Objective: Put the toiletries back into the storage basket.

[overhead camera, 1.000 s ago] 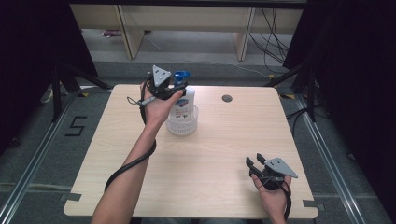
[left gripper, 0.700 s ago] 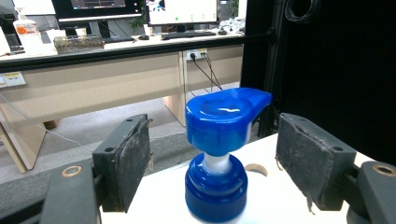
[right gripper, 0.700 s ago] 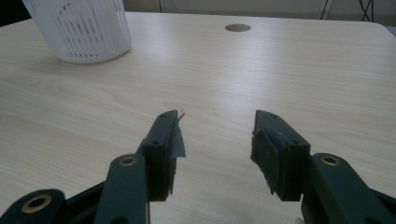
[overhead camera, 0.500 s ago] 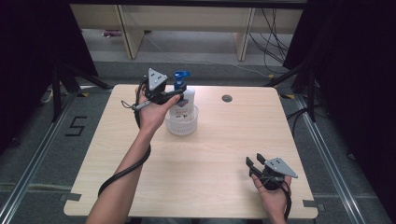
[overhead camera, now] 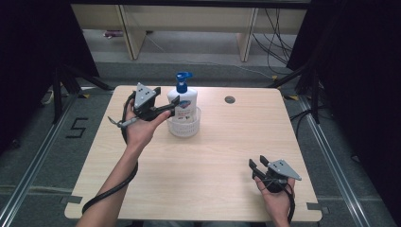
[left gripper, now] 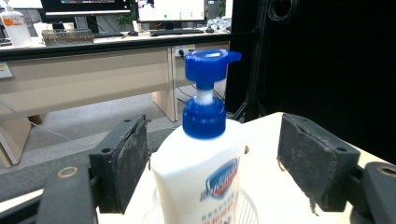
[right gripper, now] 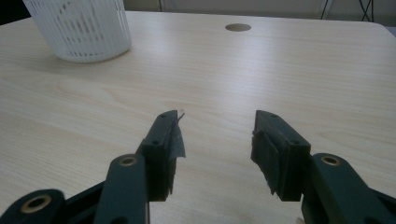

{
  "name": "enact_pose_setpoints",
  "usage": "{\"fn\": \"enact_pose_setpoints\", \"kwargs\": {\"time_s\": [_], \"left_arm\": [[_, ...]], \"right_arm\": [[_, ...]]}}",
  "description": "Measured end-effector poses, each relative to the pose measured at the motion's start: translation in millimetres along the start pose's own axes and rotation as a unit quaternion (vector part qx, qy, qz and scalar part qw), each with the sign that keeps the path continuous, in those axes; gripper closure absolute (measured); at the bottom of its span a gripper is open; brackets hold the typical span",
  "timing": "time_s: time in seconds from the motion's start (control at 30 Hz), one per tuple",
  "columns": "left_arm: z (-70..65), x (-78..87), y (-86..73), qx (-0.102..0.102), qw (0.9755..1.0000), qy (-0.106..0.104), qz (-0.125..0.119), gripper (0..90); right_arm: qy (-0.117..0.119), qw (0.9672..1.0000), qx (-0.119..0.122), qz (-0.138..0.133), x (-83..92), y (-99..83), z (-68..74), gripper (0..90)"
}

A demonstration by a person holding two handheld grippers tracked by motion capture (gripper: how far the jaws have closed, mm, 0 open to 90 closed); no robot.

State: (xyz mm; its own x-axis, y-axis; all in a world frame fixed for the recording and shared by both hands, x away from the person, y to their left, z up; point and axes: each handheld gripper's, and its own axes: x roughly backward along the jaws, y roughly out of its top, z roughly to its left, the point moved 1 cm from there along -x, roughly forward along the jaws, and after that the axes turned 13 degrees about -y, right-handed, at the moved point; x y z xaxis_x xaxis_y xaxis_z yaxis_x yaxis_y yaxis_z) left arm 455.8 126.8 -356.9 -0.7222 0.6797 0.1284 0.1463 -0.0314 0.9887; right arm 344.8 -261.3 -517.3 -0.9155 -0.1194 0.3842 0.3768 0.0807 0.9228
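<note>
Tabletop basket (overhead camera: 185, 126) holds upright soap bottle (overhead camera: 183, 103), spout rightward.

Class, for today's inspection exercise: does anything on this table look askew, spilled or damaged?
Nothing spilled or tipped: the soap bottle stands upright in the white basket. Only the right gripper pads look frayed at their edges.

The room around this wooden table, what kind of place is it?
Probably an office or lab set up for recording: desks with monitors behind, black curtains at the sides, loose cables on the floor.

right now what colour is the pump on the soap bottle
Blue, on a white soap bottle; the pump shows best in the left gripper view.
</note>
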Motion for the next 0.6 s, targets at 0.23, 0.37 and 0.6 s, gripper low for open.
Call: {"fn": "enact_pose_setpoints", "kwargs": {"time_s": [0.23,0.37,0.6], "left_arm": [[-0.2,21.9,-17.1,0.008,1.0000,-0.006,0.002,24.6],[0.1,33.4,-27.3,0.010,0.9999,-0.006,0.005,24.6],[-0.6,51.4,-44.2,0.005,1.0000,-0.004,0.007,24.8]], "right_arm": [[-0.007,1.0000,0.004,0.000,0.3,0.3,-0.5,51.5],[0.000,1.0000,0.002,0.000,0.1,0.2,-0.3,51.5],[-0.001,1.0000,0.002,0.000,0.1,0.2,-0.3,51.4]]}}
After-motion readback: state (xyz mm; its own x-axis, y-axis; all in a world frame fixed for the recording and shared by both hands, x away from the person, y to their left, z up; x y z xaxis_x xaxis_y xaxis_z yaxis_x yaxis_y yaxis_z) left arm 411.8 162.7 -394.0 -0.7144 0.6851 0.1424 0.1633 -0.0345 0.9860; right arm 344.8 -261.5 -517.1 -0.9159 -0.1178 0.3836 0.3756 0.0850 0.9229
